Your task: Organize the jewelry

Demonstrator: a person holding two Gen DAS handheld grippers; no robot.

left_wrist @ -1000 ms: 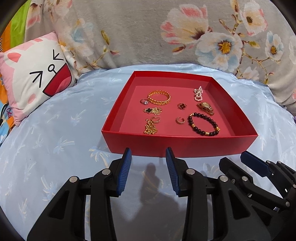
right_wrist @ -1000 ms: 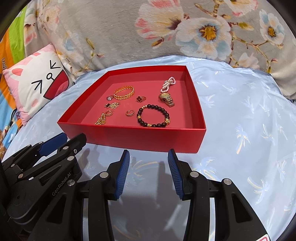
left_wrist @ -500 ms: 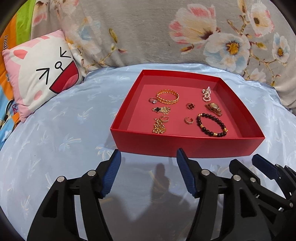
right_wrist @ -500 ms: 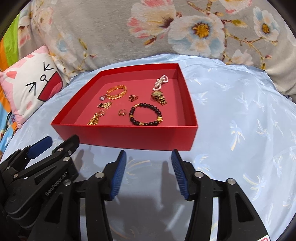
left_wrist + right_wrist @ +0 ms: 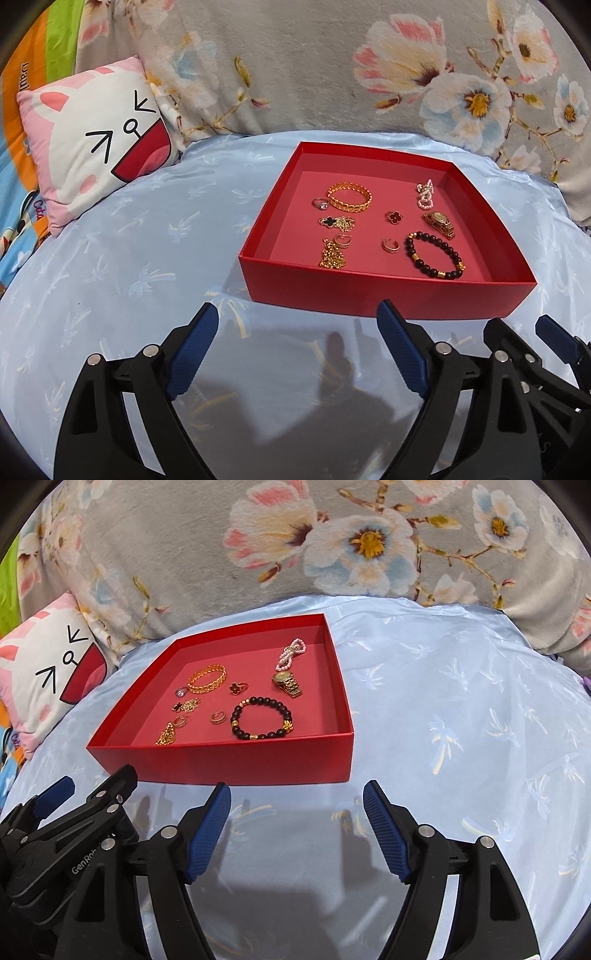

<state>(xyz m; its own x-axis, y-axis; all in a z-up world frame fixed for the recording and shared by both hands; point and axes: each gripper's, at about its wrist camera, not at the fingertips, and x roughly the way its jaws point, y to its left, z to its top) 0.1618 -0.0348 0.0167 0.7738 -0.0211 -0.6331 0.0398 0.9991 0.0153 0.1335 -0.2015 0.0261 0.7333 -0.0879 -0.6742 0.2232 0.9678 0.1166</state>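
Observation:
A shallow red tray [image 5: 384, 295] [image 5: 243, 764] lies on a pale blue bedcover. In it are a gold bangle [image 5: 349, 196] [image 5: 207, 678], a black bead bracelet [image 5: 435, 254] [image 5: 262, 718], a gold watch [image 5: 438, 223] [image 5: 288, 683], a pearl piece [image 5: 424, 192] [image 5: 291, 653], several rings and gold chains. My left gripper [image 5: 297, 314] hovers short of the tray's near wall, jaws opening, with nothing between them. My right gripper [image 5: 297, 794] hovers beside it, jaws also opening and nothing between them. Each gripper shows at the edge of the other's view.
A pink and white cat-face cushion [image 5: 96, 147] [image 5: 44, 664] leans at the left. A grey flowered blanket [image 5: 332, 66] [image 5: 332, 546] rises behind the tray. The blue bedcover [image 5: 461, 738] spreads out to the right of the tray.
Both grippers' jaws have spread much wider apart. The tray sits a little further right in the left wrist view and further left in the right wrist view.

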